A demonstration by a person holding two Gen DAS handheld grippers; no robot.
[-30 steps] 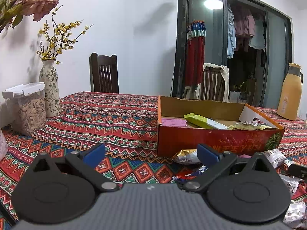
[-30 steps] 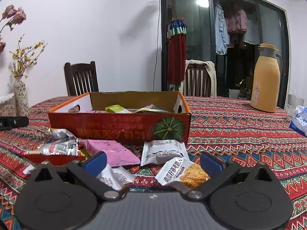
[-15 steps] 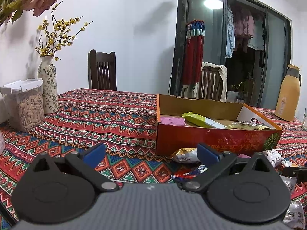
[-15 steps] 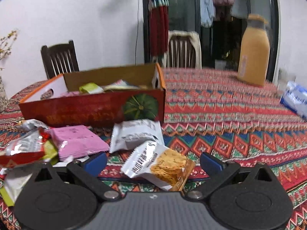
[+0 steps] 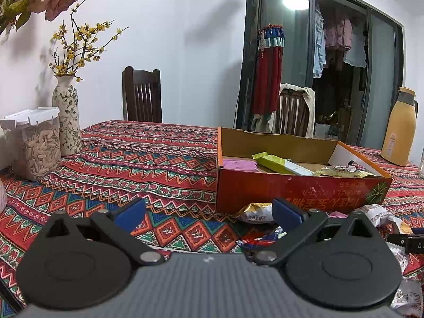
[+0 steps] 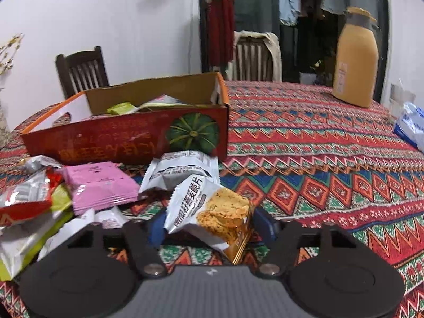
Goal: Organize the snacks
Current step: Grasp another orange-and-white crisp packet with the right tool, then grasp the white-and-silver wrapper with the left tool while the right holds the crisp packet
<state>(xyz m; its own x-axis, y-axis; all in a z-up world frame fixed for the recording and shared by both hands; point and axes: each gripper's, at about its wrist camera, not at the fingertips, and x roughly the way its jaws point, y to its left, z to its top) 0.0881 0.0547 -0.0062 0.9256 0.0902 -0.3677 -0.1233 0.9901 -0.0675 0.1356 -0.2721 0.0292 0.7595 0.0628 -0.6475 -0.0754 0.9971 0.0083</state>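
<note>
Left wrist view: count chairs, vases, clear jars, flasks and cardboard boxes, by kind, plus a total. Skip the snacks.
Chairs: 2
Vase: 1
Clear jar: 1
Yellow flask: 1
Cardboard box: 1
Total: 6
</note>
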